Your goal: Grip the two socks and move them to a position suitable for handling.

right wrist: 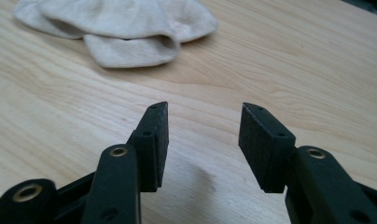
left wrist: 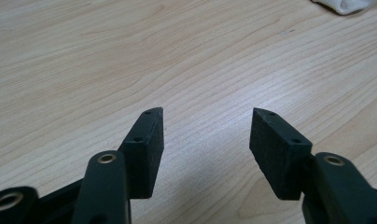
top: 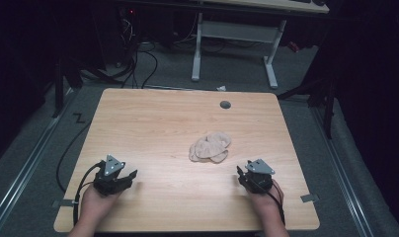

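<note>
Left gripper [top: 130,176] is held low over the bench [top: 153,123], its jaws spread with only bare wood grain between them; nothing is gripped. Ahead of it and well off to its right, a corner of pale cloth can be made out at the far edge of the left gripper view. That cloth is the small heap of socks [top: 210,146], lying near the middle of the bench, ahead and to the right of this gripper and well apart from it.

Right gripper [top: 242,176] is likewise held with jaws spread and empty, resting close to the bench surface. The socks [right wrist: 116,32] lie ahead of it and slightly to its left, nearer than to the other gripper but not touched.

The step in hand is judged to be the reach toward the socks. It would be done well if one sock were singled out at a free edge, such as the open cuff facing the right gripper, and the jaws brought down around a single layer rather than into the whole heap, so that the pieces are not dragged together.

The socks are seen as beige, soft and limp, loosely overlapped, with a knitted texture and rounded, flattened folds.
</note>
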